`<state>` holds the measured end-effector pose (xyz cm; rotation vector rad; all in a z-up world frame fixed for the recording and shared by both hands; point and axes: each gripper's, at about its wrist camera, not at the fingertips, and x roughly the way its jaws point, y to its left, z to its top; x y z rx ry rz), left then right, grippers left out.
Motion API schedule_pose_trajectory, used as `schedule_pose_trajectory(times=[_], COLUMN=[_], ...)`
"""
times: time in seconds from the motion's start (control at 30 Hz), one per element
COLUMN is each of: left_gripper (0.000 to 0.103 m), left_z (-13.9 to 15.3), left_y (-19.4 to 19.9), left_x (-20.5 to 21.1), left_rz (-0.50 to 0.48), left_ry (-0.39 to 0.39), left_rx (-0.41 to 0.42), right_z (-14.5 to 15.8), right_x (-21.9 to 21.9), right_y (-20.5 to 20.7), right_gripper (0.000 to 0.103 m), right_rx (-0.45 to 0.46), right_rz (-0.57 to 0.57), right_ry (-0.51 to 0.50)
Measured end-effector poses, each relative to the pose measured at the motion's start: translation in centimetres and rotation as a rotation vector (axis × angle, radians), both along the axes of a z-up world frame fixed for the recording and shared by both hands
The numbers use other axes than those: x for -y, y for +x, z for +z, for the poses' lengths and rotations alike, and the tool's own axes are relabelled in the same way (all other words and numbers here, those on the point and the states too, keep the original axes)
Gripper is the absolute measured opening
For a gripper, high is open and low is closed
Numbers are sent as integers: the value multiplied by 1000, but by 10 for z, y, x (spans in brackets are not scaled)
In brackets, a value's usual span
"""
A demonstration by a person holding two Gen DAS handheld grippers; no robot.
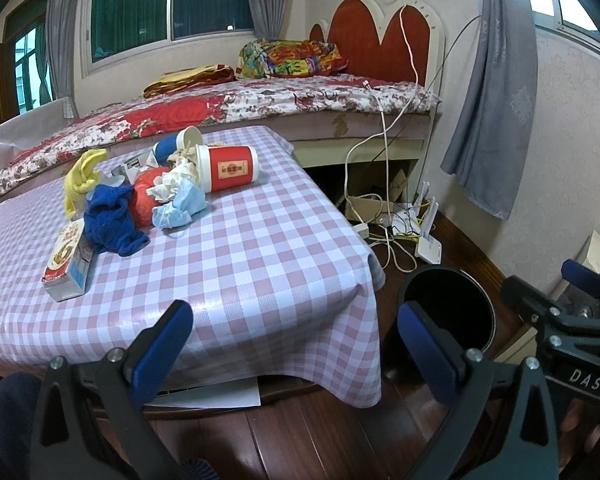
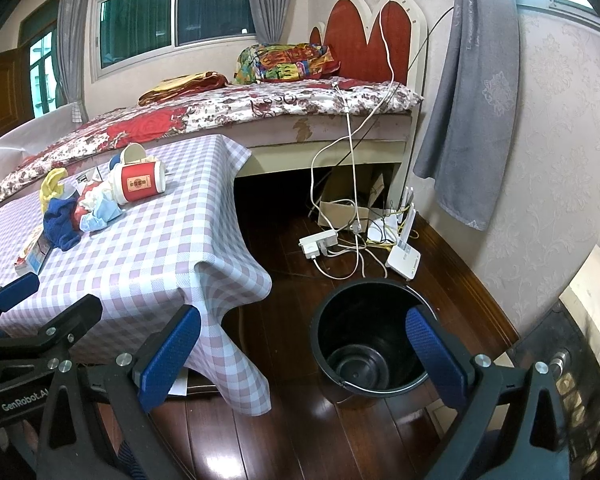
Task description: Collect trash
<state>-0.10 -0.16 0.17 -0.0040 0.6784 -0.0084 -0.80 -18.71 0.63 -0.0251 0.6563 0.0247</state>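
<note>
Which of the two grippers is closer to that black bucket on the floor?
Right. The right gripper hangs open almost over the black bucket; the left gripper, also open, sits further off, by the table corner.

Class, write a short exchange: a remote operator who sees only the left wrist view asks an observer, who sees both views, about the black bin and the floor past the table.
Operator: Anything in the bin? I see only its dark mouth.
Observer: The bin's visible bottom is bare.
Operator: What is behind the table corner?
Observer: A white power strip on the floor, cables plugged in, beyond the bin.
</note>
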Motion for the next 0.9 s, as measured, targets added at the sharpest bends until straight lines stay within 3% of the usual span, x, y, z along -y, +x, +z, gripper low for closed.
schedule_pose_trajectory(times=[0.63, 0.9], left_gripper=[103, 103], left_z=[-5, -3], left_y=[0, 9], left_x=[0, -23], left_rz=[7, 77], left_ry=[-15, -3], left_rx=[-8, 7], right_z=[-5, -5], right_x=[-3, -10], right_y=[0, 8], right_gripper=[103, 103], right_rx=[-7, -11], right_rz=[5, 39], right_ry=[0, -7])
